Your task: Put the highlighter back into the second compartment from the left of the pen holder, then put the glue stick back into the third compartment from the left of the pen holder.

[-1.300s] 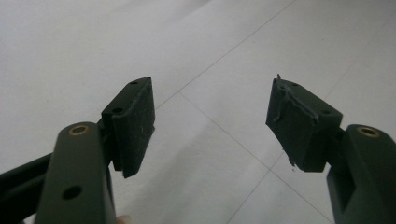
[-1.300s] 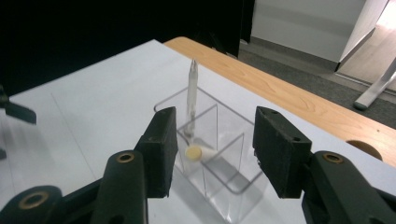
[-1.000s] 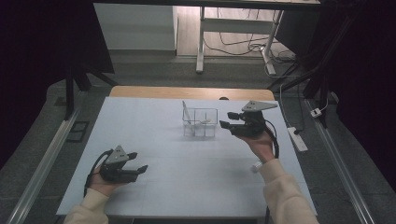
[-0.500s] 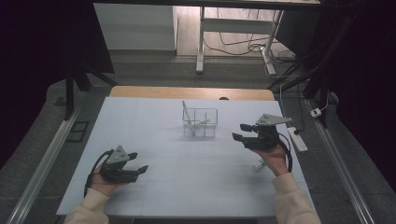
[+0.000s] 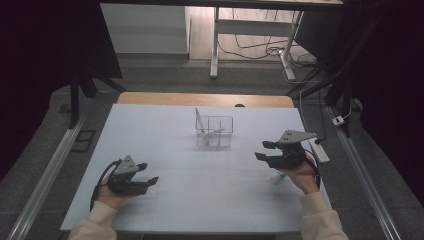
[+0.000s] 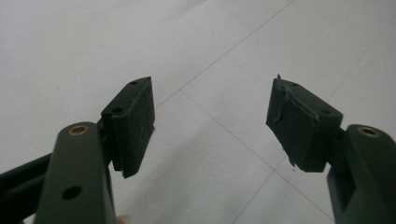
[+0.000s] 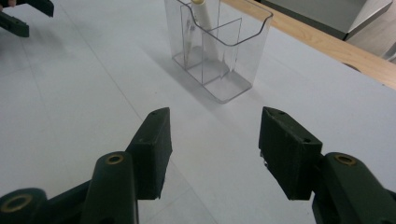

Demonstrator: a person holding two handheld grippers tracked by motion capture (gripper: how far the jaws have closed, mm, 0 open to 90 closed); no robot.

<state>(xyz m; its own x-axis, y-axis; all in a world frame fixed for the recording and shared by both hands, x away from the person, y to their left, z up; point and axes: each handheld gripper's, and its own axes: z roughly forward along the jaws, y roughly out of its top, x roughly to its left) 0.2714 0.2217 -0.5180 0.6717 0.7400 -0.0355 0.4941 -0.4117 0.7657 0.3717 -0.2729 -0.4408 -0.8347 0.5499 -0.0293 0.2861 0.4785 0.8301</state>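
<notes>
A clear plastic organiser (image 5: 215, 132) with several compartments stands at the middle of the white table (image 5: 200, 200); a white stick (image 5: 199, 120) leans in it. The right gripper view shows the organiser (image 7: 243, 51) ahead with the white stick (image 7: 204, 16) inside. My right gripper (image 5: 263, 150) hovers right of it, open, with nothing between its jaws (image 7: 215, 140). A small white tube (image 5: 278, 176) lies on the table under my right hand. My left gripper (image 5: 148, 173) rests near the front left, open and empty (image 6: 210, 102).
A wooden edge (image 5: 200, 99) runs along the table's far side. A white power strip (image 5: 320, 151) lies past the right edge. Metal rails (image 5: 45, 175) flank the table. My left gripper's jaws (image 7: 21, 16) peek into the right gripper view's top left corner.
My right gripper has drawn away from the organiser, moving right, nearer to the person and a little lower. The left hand has kept still.
</notes>
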